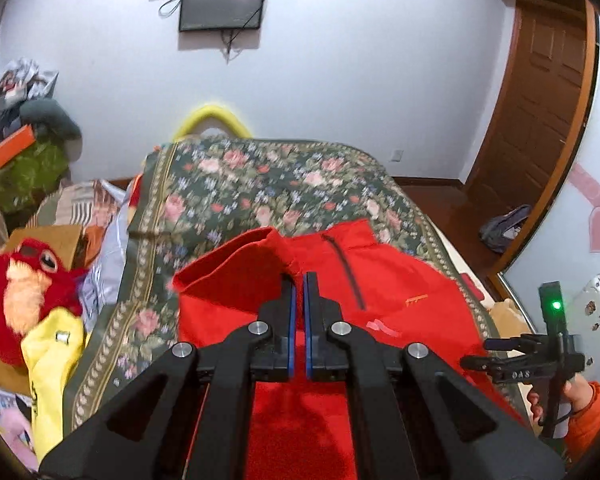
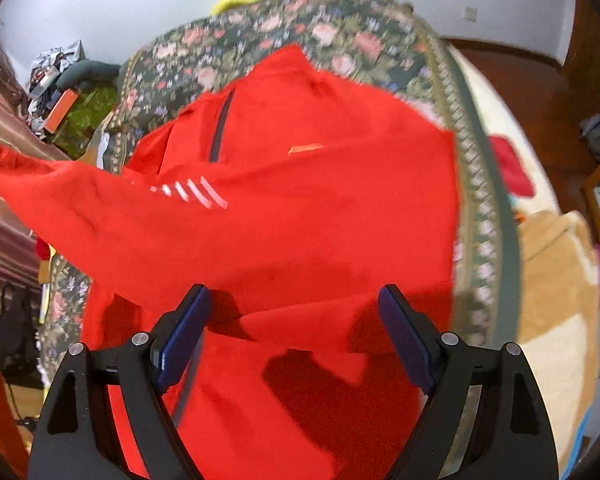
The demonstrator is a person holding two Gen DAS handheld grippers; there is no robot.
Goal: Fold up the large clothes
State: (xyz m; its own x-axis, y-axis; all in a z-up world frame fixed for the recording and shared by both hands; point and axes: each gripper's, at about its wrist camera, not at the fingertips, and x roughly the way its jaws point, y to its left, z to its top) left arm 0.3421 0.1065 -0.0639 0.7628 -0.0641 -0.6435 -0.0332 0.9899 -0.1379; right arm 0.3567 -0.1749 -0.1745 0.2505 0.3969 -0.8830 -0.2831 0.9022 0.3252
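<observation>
Left wrist view: left gripper had its blue pads drawn together, with red fabric bunched at the tips. Judged to be pinching a fold of the red zip-neck pullover, probably a sleeve, though the pinch itself was not clearly visible. The garment lay spread on the floral bedspread, collar toward the far wall and dark zipper running away from the camera. The right gripper showed at the right edge, held in a hand with an orange cuff, just beside the pullover's right side.

Right wrist view: right gripper hung over the pullover's near part with jaws wide apart, nothing between the pads. A striped sleeve stretched off to the left edge, lifted clear of the bedspread, evidently toward the left gripper, which stayed out of frame. The garment's long axis ran from the open jaws up toward the collar.

Judgement: the lifted sleeve lay to the left of the body, so folding it inward meant carrying it across the zipper line. The right gripper sat nearer the hem and free to pin or take the bottom edge.
</observation>
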